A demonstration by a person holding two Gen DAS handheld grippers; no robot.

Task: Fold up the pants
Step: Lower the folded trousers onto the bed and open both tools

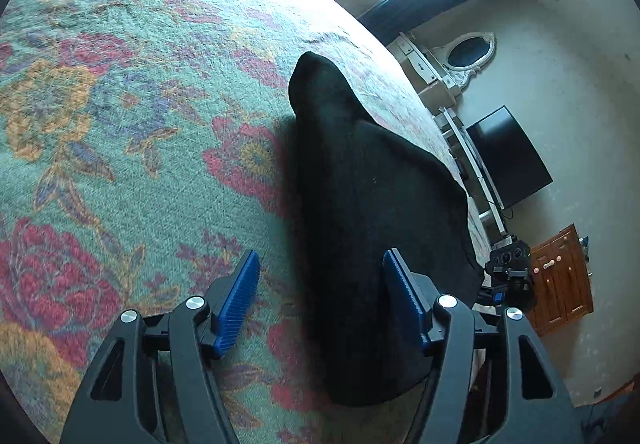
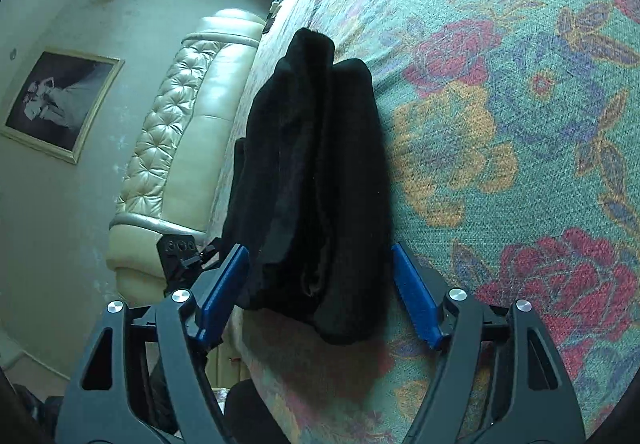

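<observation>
- The pants [image 1: 372,228] lie on the bed [image 1: 132,131], a black bundle folded into a long narrow stack near the bed's edge, with the floral cover bare all along their other side.
- In the right wrist view the pants [image 2: 316,179] show several layers lying lengthwise, one strip stepped beside another; that suggests the legs are already doubled over.
- The left gripper [image 1: 320,300] stands wide open and holds nothing. Its one pad [image 1: 404,296] sits over the dark cloth and the other over the cover, so the near end of the pants lies partly between the jaws without being pinched.
- The right gripper [image 2: 320,288] is also wide open and empty. Its pads [image 2: 416,296] flank the near end of the stack, apart from the cloth on both sides.
- With both grippers spread at one end of the bundle, the fold looks laid down and let go, or about to be taken up for a further fold; I cannot tell which.
- The stack lies close to the edge, so a careless tug could pull it off.
</observation>
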